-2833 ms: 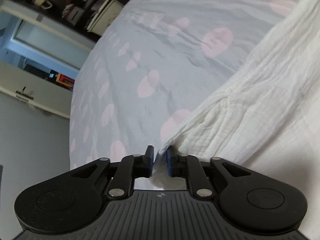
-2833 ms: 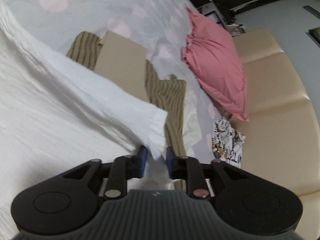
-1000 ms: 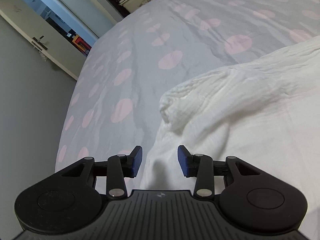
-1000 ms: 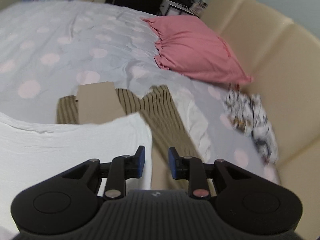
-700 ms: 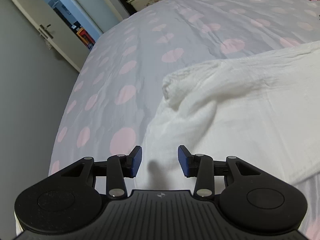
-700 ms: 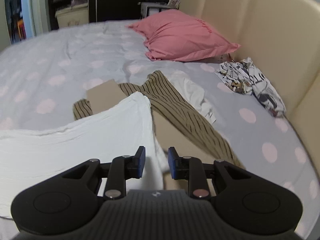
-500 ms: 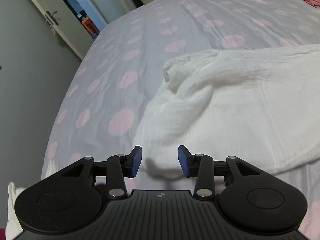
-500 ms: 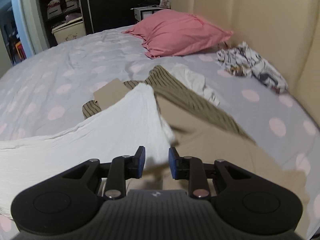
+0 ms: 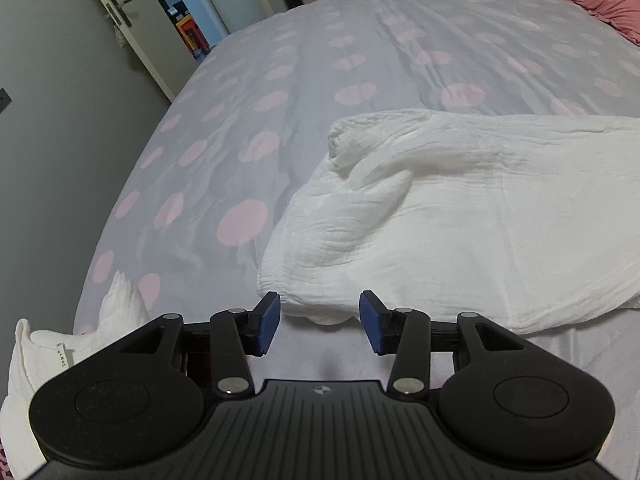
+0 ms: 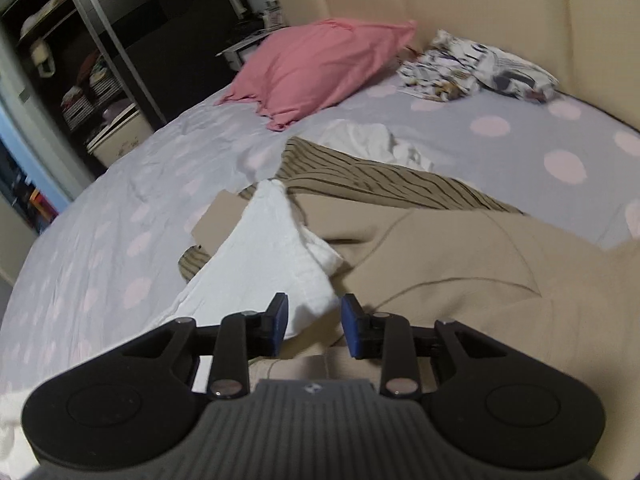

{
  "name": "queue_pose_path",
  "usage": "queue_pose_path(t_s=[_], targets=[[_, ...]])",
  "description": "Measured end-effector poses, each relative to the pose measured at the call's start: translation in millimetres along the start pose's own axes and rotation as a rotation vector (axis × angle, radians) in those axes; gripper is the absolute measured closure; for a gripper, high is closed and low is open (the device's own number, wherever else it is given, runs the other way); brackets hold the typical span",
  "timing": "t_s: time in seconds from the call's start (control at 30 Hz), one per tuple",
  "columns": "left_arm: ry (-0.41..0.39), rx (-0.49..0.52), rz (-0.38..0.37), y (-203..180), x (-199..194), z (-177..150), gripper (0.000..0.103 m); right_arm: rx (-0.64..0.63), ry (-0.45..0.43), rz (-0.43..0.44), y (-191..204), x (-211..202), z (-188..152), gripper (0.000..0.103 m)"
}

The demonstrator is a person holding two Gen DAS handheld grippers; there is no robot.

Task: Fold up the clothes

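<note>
Left wrist view shows the left gripper (image 9: 320,322) wide and empty, just short of the white garment (image 9: 460,232) lying half-folded on the dotted bed (image 9: 320,80). Right gripper (image 10: 314,324) gapes empty too, over a beige garment (image 10: 460,272). Best to smooth the bunched far sleeve (image 9: 360,140) flat before creasing again.
</note>
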State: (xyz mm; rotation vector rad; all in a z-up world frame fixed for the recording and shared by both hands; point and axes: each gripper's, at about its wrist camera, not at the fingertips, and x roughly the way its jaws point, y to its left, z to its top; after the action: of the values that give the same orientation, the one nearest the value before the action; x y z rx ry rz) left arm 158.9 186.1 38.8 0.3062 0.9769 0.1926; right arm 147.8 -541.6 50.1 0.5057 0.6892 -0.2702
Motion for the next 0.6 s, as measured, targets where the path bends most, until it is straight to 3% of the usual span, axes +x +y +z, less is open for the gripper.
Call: queue_pose_path(t_s=[0.1, 0.2, 0.37, 0.5, 0.6], targets=[[-0.004, -0.026, -0.003, 2, -2, 2, 0.061, 0.037, -0.007, -0.004, -5, 1, 2, 0.058], [0.003, -0.045, 0.003, 2, 0, 4, 0.061, 0.133, 0.003, 0.026, -16, 10, 2, 0.057], [0.024, -0.038, 0.009, 0, 4, 3, 0.061, 0.146, -0.038, 0.044, -12, 21, 8, 0.066], [0.027, -0.034, 0.012, 0, 5, 2, 0.061, 0.118, -0.02, 0.041, -3, 31, 12, 0.087], [0.027, -0.037, 0.01, 0, 5, 3, 0.061, 0.067, -0.045, 0.037, 11, 25, 16, 0.089]])
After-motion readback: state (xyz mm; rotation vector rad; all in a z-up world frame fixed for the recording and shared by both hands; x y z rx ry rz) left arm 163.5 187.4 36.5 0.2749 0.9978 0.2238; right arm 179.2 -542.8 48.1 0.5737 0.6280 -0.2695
